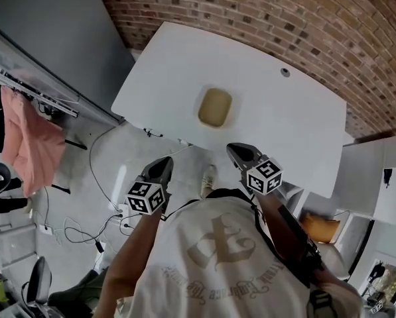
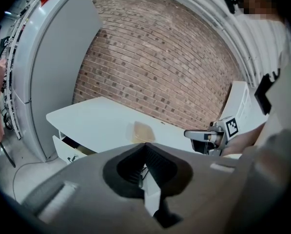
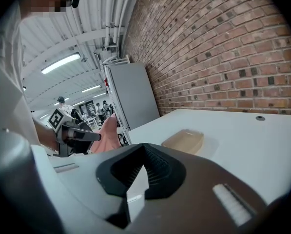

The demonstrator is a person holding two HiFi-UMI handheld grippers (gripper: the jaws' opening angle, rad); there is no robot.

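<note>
Both empty and clenched, the left gripper (image 1: pixel 164 161) and right gripper (image 1: pixel 233 150) face a tan tray (image 1: pixel 215 106) ahead, likely light and stiff, best pinched at its rim.

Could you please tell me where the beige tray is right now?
In the head view, the beige tray sits near the middle of the white table, ahead of the left gripper and right gripper, touching neither.

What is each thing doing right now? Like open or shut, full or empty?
Left gripper: shut, nothing in it, up in the air.
Right gripper: shut, nothing in it, up in the air.
Shallow tan plastic tray: right way up on the white table, looks empty.
White drawer under the table: looks pulled partly open.
Pink cloth: hanging up.
</note>
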